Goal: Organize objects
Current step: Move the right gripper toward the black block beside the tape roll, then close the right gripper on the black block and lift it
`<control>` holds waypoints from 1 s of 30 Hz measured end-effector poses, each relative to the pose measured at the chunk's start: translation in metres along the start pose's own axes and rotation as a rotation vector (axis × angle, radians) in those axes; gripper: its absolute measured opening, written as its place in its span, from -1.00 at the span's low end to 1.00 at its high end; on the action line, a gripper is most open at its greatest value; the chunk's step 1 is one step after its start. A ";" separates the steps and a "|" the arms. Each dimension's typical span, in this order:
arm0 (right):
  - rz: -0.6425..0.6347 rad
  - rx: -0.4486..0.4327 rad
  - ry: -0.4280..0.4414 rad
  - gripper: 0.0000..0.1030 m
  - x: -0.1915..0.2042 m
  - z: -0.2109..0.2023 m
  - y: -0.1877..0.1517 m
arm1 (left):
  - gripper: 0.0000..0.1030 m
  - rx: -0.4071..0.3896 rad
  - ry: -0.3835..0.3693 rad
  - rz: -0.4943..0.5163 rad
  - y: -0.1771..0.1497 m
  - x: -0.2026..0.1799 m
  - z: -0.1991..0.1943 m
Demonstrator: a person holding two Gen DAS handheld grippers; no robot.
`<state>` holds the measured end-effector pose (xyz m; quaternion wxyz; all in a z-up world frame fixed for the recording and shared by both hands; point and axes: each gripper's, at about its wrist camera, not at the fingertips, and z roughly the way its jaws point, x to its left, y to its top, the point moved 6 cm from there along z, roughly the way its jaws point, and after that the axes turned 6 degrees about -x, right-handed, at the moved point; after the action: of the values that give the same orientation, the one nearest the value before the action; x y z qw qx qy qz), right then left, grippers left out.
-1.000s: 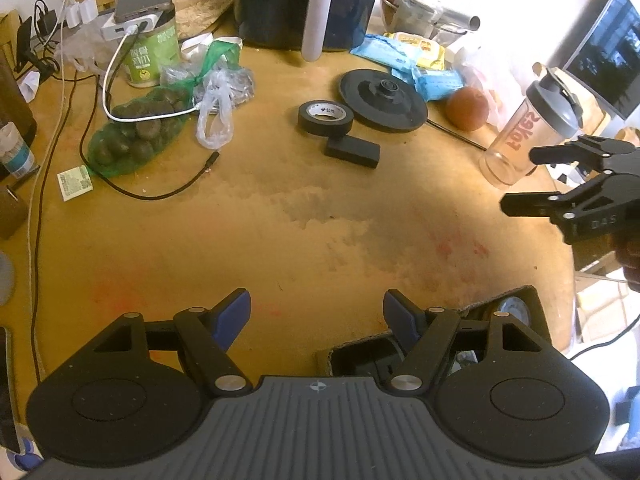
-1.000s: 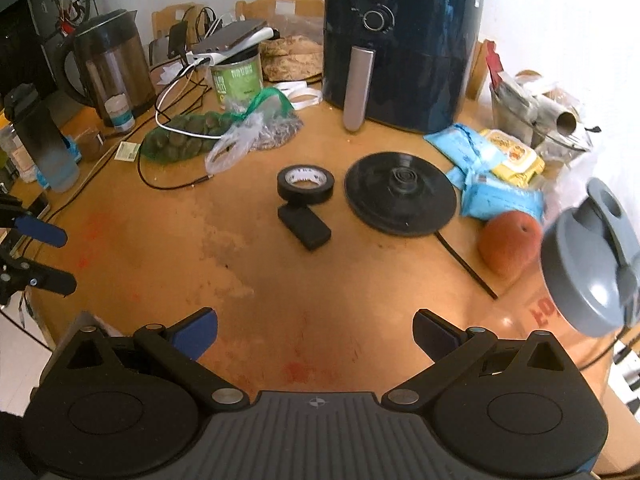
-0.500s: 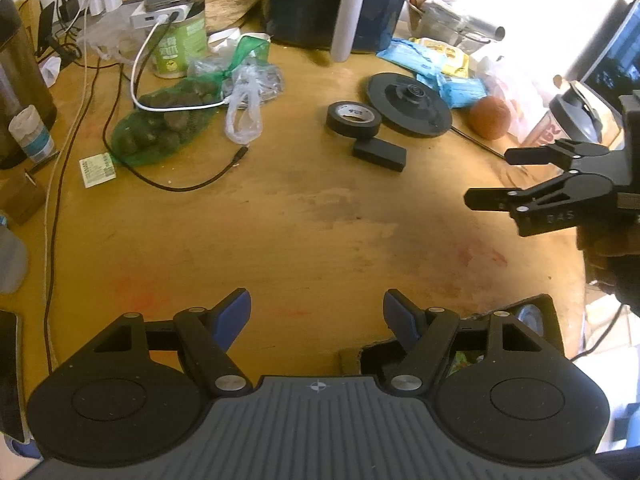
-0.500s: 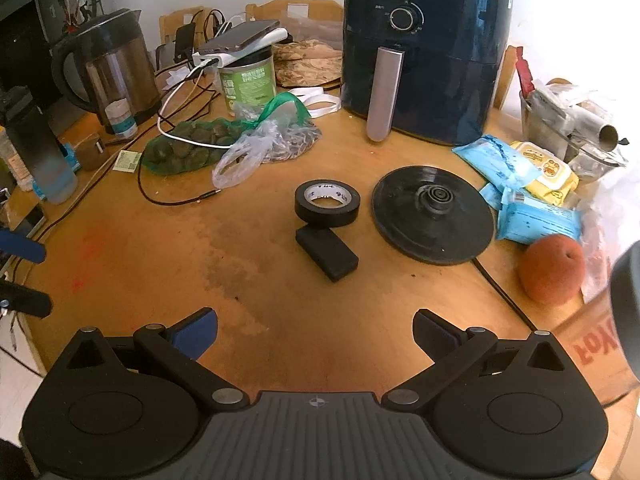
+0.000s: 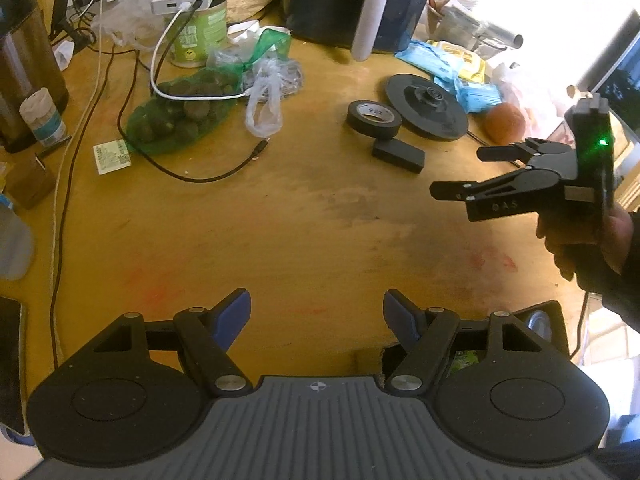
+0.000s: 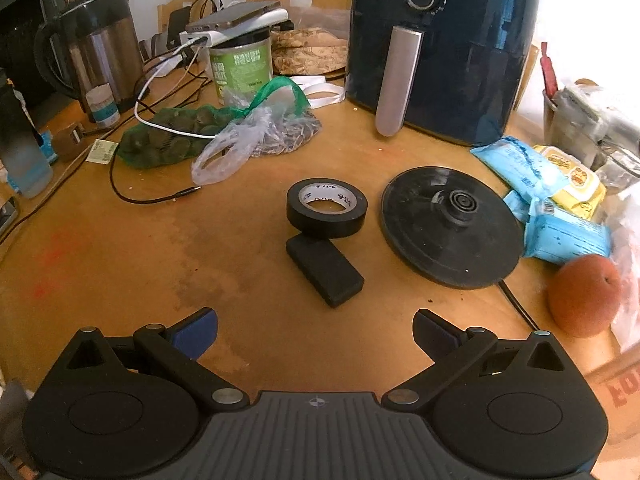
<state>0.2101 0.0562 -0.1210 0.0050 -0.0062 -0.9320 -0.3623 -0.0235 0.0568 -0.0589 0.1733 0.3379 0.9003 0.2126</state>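
On the far left of the wooden table, a steel kettle with a small white bottle just in front. Next, a green net bag of dark round things, with a white cable lying over it and a black cable curling on the table below it. Behind the bag, a green can carrying a power bank and a phone on top. Beside the net bag, a crumpled clear plastic bag.

In the middle, a roll of black tape lying flat, and touching its near side a small black box, set at an angle. Behind them, a dark blue air fryer with a silver handle. To the right of the tape, close but apart, a round black kettle base. Further right, blue and yellow snack packs, then an orange fruit near the table edge.

Left gripper low over the near edge of the table, fingers wide apart, nothing between them. Right gripper also spread wide and empty, hovering near the black box and pointing toward it; seen from the left wrist camera as raised above the table on the right side, held by a hand.
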 end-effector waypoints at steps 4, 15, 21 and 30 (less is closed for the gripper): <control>-0.010 0.010 0.004 1.00 -0.001 0.015 0.003 | 0.41 0.005 0.013 -0.011 -0.001 0.008 -0.002; -0.038 0.028 0.022 0.74 -0.003 0.053 0.017 | 0.41 0.016 0.074 -0.084 -0.010 0.043 -0.010; -0.061 0.053 0.030 0.36 -0.003 0.069 0.019 | 0.41 0.021 0.100 -0.121 -0.017 0.058 -0.015; -0.085 0.080 0.058 -0.26 0.002 0.078 0.018 | 0.41 0.024 0.110 -0.145 -0.021 0.064 -0.017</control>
<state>0.2079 0.1217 -0.1662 0.0170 0.0440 -0.9447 -0.3246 -0.0882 0.0813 -0.0655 0.1344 0.2616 0.9331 0.2068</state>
